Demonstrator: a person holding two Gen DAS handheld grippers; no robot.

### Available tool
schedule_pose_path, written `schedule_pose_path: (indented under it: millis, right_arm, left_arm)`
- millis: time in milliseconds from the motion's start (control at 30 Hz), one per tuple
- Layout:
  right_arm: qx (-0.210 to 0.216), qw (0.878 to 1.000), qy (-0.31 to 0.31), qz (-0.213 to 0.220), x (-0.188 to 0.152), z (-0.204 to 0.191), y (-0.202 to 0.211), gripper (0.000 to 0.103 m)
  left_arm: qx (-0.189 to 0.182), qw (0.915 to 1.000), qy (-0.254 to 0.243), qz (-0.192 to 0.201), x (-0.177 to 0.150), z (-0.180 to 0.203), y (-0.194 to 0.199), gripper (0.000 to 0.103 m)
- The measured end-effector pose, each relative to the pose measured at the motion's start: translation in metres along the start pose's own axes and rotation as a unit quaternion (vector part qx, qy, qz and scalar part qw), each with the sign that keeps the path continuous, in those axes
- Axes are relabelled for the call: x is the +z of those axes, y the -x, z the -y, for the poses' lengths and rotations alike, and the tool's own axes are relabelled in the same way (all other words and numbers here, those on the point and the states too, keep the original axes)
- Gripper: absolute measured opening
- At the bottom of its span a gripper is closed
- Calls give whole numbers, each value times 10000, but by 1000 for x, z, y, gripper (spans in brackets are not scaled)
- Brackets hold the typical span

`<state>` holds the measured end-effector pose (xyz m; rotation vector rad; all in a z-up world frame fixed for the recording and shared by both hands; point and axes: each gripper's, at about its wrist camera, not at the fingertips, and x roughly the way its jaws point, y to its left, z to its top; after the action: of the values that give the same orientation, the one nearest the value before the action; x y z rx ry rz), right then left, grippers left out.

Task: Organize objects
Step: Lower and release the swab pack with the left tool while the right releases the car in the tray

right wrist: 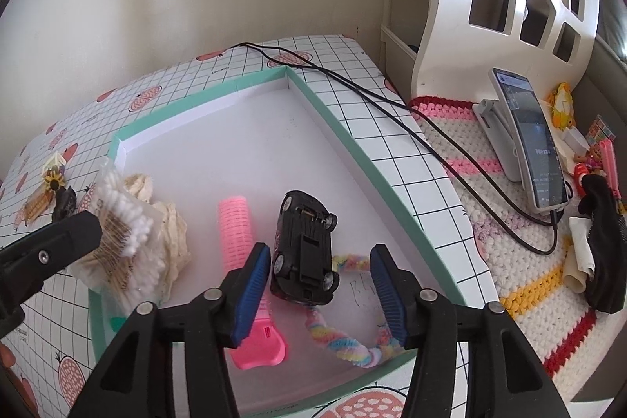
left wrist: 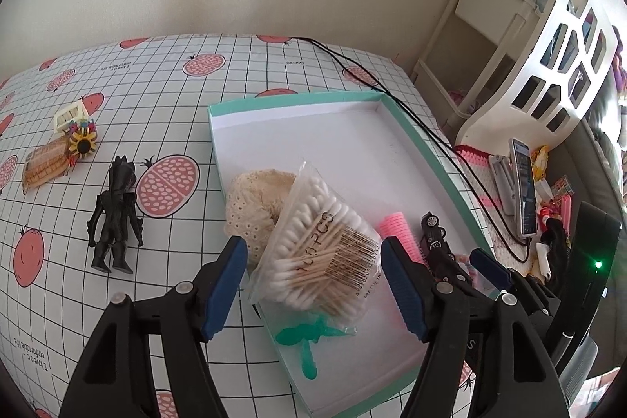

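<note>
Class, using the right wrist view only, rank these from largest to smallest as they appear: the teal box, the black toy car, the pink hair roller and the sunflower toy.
1. teal box
2. black toy car and pink hair roller: they look alike in size, so no ranking
3. sunflower toy, though it lies farther from the camera

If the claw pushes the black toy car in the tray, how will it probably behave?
The toy car lies upside down, wheels up, so it would probably slide on its roof rather than roll. It looks like rigid plastic, likely light. Pushed, it may drag the pastel braided loop that seems to touch it.
</note>
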<state>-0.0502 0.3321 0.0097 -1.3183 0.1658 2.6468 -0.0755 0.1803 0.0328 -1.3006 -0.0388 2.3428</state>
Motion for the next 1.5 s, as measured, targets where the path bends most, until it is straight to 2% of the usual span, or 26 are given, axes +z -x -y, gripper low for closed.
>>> schedule_pose_path:
  millis: [400, 467, 533, 667, 867, 1033, 1500]
  right_arm:
    - [36, 9997, 60, 213, 2, -4, 7, 60]
    - [53, 9997, 90, 230, 2, -5, 7, 66]
    - [60, 9996, 116, 238, 2, -7, 7, 68]
    - [49, 9995, 169, 246, 1, -8, 6, 78]
    - [77, 9996, 192, 209, -1, -8, 4, 88]
    - [86, 9994, 269, 175, -3, -10, 2, 97]
    - [78, 9992, 388, 54, -5, -13, -3, 100]
  left_arm:
    - [380, 9990, 130, 208, 5, -12, 9, 72]
    - [454, 9986, 117, 246, 5, -13, 9, 75]
    - [547, 9980, 96, 312, 4, -14, 10, 86]
    - [717, 9967, -1, 386, 4, -15, 9, 86]
    - [956, 9949, -140, 301, 2, -15, 4, 87]
    - [1022, 9944, -91, 241, 1, -19, 2, 87]
    - [1084, 9940, 67, 148, 2, -27, 0, 87]
